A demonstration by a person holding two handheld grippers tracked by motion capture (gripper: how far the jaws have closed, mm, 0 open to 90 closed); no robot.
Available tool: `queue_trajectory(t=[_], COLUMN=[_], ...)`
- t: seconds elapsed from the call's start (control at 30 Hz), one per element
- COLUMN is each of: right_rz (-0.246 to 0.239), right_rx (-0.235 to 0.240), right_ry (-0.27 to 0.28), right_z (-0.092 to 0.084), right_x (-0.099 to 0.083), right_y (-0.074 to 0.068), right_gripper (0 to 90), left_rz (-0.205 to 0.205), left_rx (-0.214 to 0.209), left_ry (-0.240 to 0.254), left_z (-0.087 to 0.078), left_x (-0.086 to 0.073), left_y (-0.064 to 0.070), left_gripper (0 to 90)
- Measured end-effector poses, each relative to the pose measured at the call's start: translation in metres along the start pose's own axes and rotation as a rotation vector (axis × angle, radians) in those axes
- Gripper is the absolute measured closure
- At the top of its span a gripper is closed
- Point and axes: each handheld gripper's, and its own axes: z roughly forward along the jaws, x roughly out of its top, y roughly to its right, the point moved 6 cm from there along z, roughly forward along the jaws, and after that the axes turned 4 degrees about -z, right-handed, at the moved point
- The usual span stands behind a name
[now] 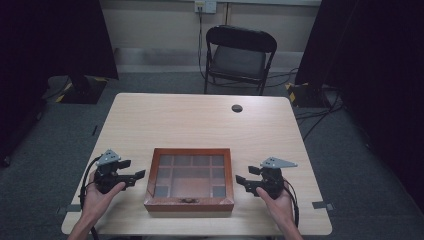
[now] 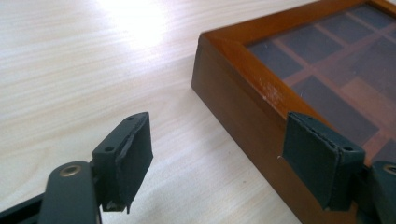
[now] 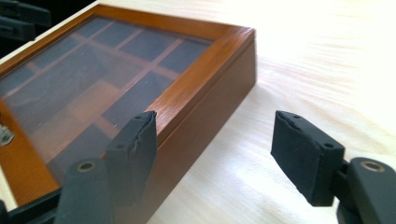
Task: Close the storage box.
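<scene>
A: Start at the jaws. What are they like?

B: Two black grippers, each with two flat rubbery pads screwed to black arms. The left gripper (image 2: 215,154) has its jaws spread wide, holding nothing; its right-hand pad (image 2: 322,161) sits over the box's top edge in its own view, and whether it touches is hard to tell. The right gripper (image 3: 217,154) is also wide apart and empty, one pad in front of the box's side, the other over bare wood.

A: And the box?

B: One shallow square wooden box (image 1: 189,179), reddish-brown and glossy, with a glass pane in the lid and a small metal clasp (image 1: 188,200) on its near side. Through the glass, wooden dividers form a grid of dark-lined compartments. I cannot make out anything in them.

A: Where does it lie?

B: Flat on the pale wood-grain tabletop (image 1: 200,125), at the middle of the near edge, between the two grippers. Each hand rests near a near corner.

A: Anything else?

B: One round cable hole (image 1: 237,108) towards the far edge, and one black folding chair (image 1: 239,57) beyond it.
</scene>
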Motion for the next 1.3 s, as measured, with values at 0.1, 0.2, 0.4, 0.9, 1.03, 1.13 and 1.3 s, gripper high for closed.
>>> queue_trajectory(t=[0.1,0.2,0.4,0.9,1.03,1.13,1.3], right_rz=[0.019,0.058,0.092,0.169,0.184,0.173,0.134], right_rx=[-0.033,-0.092,-0.148,-0.336,-0.387,-0.425,-0.475], right_ry=[0.017,0.04,0.009,-0.118,-0.158,-0.154,-0.149], right_z=[-0.005,-0.011,-0.018,-0.037,-0.042,-0.043,-0.044], right_x=[0.004,0.006,-0.001,-0.047,-0.06,-0.062,-0.066], right_y=[0.007,0.02,0.044,0.105,0.114,0.117,0.117], right_gripper=[26.6,18.2,14.5,14.5,14.4,14.4,13.6], left_rz=[-0.005,-0.03,-0.037,-0.071,-0.089,-0.088,-0.062], left_rx=[0.015,0.03,0.068,0.219,0.231,0.25,0.275], left_ry=[0.011,0.011,0.0,-0.146,-0.129,-0.157,-0.11], left_z=[-0.001,-0.001,-0.003,0.007,0.006,0.008,0.009], left_x=[0.005,0.009,0.012,-0.024,-0.028,-0.037,-0.041], left_y=[-0.002,-0.008,-0.021,-0.067,-0.071,-0.073,-0.071], left_gripper=[23.5,19.4,19.3,18.2,18.2,18.0,15.3])
